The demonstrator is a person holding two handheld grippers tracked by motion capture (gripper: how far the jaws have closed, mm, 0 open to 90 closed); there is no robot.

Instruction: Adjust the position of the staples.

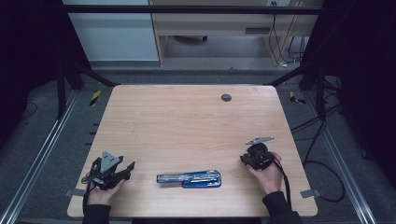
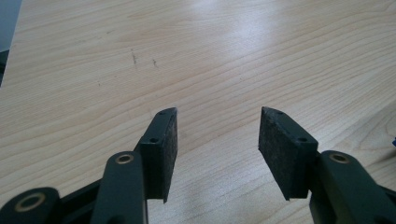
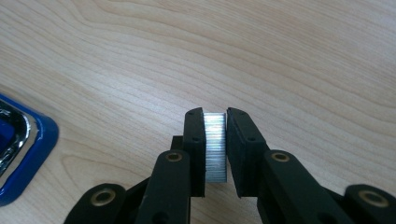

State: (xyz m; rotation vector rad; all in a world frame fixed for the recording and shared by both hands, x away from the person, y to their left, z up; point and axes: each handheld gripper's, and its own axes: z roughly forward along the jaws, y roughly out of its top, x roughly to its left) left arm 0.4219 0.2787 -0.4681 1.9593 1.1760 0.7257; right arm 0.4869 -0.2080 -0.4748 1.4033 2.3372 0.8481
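A blue stapler (image 1: 189, 178) lies opened out flat near the table's front edge, between the two hands; its blue end and chrome rail (image 3: 23, 149) show at the left of the right gripper view. My right gripper (image 1: 243, 158) (image 3: 215, 114) is to the right of the stapler, shut on a silver strip of staples (image 3: 215, 147) that stands upright between its pads just above the wood. My left gripper (image 1: 128, 169) (image 2: 218, 112) rests at the front left with its jaws open and bare wood between them.
The wooden table (image 1: 187, 116) has a small grey round cap (image 1: 226, 97) near its back edge. Metal frame rails run along both sides, and black cables (image 1: 322, 168) trail on the floor at the right.
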